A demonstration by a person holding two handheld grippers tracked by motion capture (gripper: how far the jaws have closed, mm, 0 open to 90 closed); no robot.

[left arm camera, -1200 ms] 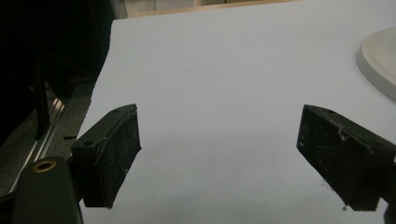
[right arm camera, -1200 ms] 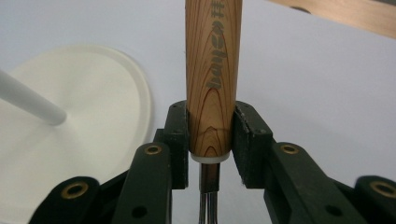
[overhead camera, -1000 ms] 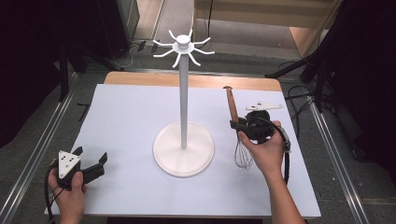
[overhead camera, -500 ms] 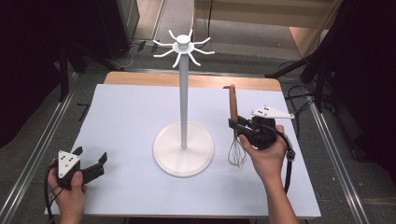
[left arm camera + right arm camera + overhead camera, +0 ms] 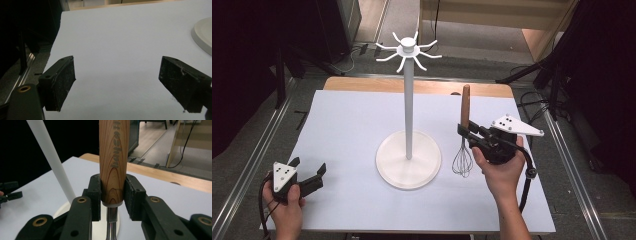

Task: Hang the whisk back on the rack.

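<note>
A whisk (image 5: pixel 463 137) with a wooden handle (image 5: pixel 114 157) and a wire head hangs upright just right of the white stand's base. My right gripper (image 5: pixel 465 131) is shut on the lower end of that handle, its black pads (image 5: pixel 95 195) pressing both sides. The white hook stand (image 5: pixel 408 100) rises from a round base (image 5: pixel 408 160) at the table's middle, with curved hooks at its top (image 5: pixel 408 49). My left gripper (image 5: pixel 309 177) rests at the near left of the table, open, with bare white table between its pads (image 5: pixel 60 82).
A white mat covers the table (image 5: pixel 352 120), with a wooden edge along the far side (image 5: pixel 362 85). Metal rails run along both sides. Cables and dark stands lie on the floor beyond the table's right edge.
My right gripper has lifted the whisk and turned it upright, drawing it a little towards me. The left gripper has stayed where it was.
</note>
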